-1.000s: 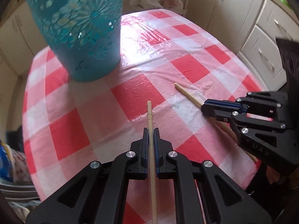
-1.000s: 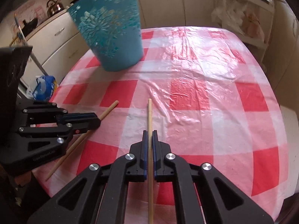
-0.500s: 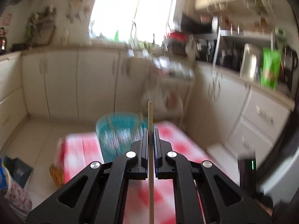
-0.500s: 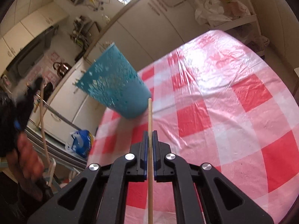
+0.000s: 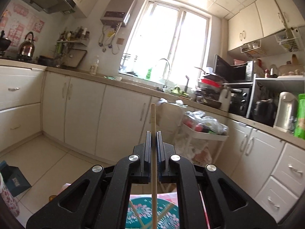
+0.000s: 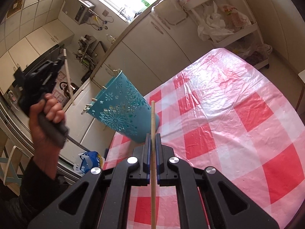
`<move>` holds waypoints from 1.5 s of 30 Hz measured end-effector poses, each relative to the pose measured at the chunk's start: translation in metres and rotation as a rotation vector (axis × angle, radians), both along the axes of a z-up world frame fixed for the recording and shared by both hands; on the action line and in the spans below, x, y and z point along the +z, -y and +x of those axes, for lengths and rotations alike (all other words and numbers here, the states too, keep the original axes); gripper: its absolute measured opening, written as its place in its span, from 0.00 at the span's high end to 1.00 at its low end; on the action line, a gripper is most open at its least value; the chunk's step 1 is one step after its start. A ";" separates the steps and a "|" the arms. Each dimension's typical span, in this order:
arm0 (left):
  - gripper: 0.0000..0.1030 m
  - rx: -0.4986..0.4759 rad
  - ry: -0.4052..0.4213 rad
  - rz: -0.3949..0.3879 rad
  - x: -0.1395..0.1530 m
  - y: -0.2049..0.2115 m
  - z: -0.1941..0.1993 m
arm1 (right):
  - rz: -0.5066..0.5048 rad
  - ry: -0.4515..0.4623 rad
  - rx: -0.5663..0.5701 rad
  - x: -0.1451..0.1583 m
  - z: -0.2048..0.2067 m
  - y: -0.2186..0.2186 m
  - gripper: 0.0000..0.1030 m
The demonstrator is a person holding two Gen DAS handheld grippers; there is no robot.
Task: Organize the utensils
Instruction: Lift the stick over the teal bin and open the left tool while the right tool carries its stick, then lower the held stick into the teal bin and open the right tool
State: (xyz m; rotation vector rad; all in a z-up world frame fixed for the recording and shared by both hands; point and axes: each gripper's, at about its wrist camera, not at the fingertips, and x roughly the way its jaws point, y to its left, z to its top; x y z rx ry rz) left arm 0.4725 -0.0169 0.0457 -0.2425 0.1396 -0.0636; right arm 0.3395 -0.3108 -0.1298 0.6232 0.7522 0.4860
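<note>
Two chopsticks, each pinched lengthwise between pressed-together black tongs: left tongs point(image 5: 152, 133) clamping one chopstick point(image 5: 153, 152) raised high above a teal holder point(image 5: 152, 215), right tongs point(image 6: 152, 136) clamping another chopstick point(image 6: 152, 162) low over the red-checked table point(image 6: 238, 114). Holder point(image 6: 124, 112) standing near the table's far edge, already bristling with sticks. Left hand point(image 6: 45, 118) well up and to the side. Likely risks: missing the crowded opening, striking the rim or the sticks inside and tipping the light holder; thin round wood slipping or swivelling in the grip; both sticks colliding if lowered together.
</note>
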 end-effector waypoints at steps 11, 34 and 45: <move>0.95 0.028 -0.079 0.079 -0.047 0.013 0.020 | -0.005 0.019 -0.017 0.001 0.004 -0.003 0.95; 0.48 -0.071 -0.197 0.108 -0.082 -0.024 -0.047 | 0.099 0.235 -0.057 0.077 0.033 -0.032 0.95; 0.35 0.007 -0.212 -0.031 -0.097 -0.080 -0.129 | 0.040 0.392 -0.207 0.142 0.124 -0.098 0.95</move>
